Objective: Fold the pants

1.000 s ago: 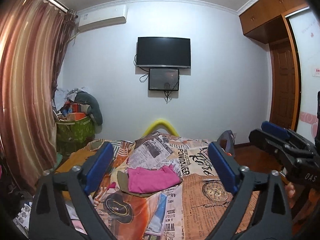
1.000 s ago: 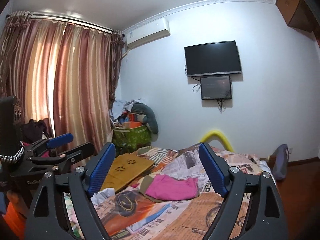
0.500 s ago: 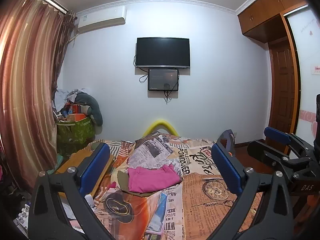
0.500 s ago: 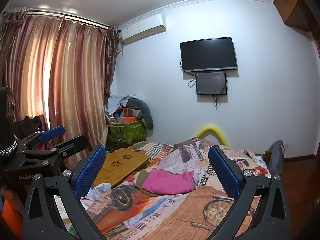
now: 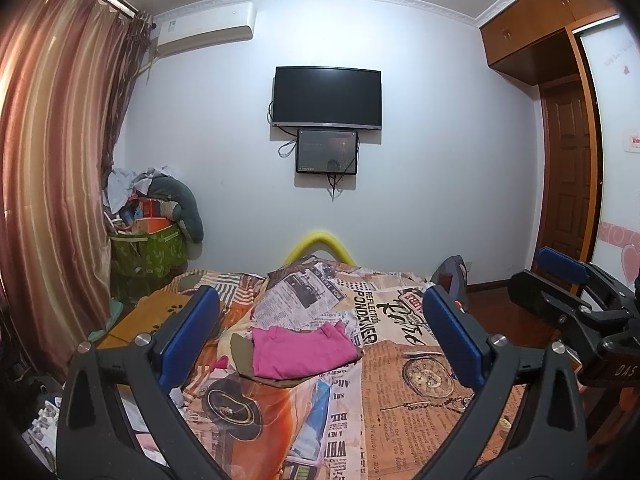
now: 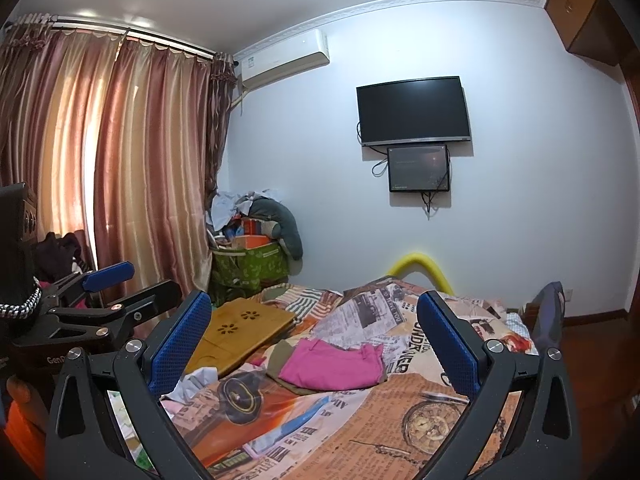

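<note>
The bed, under a newspaper-print cover, fills the lower part of both views and serves as the folding surface. Near its middle lie the pants, one pink garment in a compact, roughly rectangular shape with what looks like the waistband toward the wall. They rest on one olive cloth that shows past their left and near edges; whether that is a second garment I cannot tell. Left of the pants lies one wooden lap tray, out of the way at the bed's edge.

The pants already look folded flat. That fits a fold finished and let go, or a bundle set out for more folding; the views do not settle which.

There are two grippers, both held above the near end of the bed, well short of the pants and aimed at them. The left gripper has its jaws spread wide with nothing between them, and the right gripper is likewise released and empty.
</note>
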Demonstrator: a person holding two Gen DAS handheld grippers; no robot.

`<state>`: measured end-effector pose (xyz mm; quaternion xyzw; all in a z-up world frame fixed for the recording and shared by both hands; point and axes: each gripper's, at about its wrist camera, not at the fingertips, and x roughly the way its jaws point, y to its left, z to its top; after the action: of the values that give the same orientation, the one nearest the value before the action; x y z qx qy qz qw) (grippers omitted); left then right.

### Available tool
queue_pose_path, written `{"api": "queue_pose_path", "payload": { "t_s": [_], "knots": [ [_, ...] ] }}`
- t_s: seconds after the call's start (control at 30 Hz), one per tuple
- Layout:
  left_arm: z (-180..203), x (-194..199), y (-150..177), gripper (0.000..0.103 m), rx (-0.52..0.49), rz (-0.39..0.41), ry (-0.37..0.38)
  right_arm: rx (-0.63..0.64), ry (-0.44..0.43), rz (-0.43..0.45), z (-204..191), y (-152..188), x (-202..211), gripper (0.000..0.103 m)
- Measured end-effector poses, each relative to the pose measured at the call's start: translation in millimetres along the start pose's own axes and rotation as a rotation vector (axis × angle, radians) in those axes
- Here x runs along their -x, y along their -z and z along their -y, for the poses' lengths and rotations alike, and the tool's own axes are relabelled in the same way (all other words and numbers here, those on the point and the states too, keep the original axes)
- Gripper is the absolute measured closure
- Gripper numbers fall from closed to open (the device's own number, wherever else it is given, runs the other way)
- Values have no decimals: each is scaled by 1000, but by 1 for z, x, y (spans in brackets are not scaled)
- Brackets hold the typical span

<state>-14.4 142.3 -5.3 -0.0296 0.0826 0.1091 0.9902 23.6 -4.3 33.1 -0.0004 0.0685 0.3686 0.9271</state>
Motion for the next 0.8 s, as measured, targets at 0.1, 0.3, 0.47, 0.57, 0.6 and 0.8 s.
{"api": "queue_pose_path", "payload": {
  "t_s": [0.1, 0.3, 0.47, 0.57, 0.6, 0.8],
  "knots": [
    [0, -1, -1, 0, 1, -3, 2, -4, 1, 3, 0, -2, 2, 1],
    [2, 0, -1, 0, -6, 0, 2, -4, 6, 5, 0, -3, 5, 1],
    [2, 0, -1, 0, 0, 0, 7, -6, 9, 3, 1, -4, 6, 1],
    [2, 1, 0, 0, -4, 0, 5, -9, 10, 0, 2, -4, 6, 1],
    [3, 1, 0, 0, -5, 0, 5, -10, 10, -1, 2, -4, 5, 1],
    [4, 1, 0, 0, -4, -2, 9, -14, 14, -2, 3, -5, 5, 1]
  ]
}}
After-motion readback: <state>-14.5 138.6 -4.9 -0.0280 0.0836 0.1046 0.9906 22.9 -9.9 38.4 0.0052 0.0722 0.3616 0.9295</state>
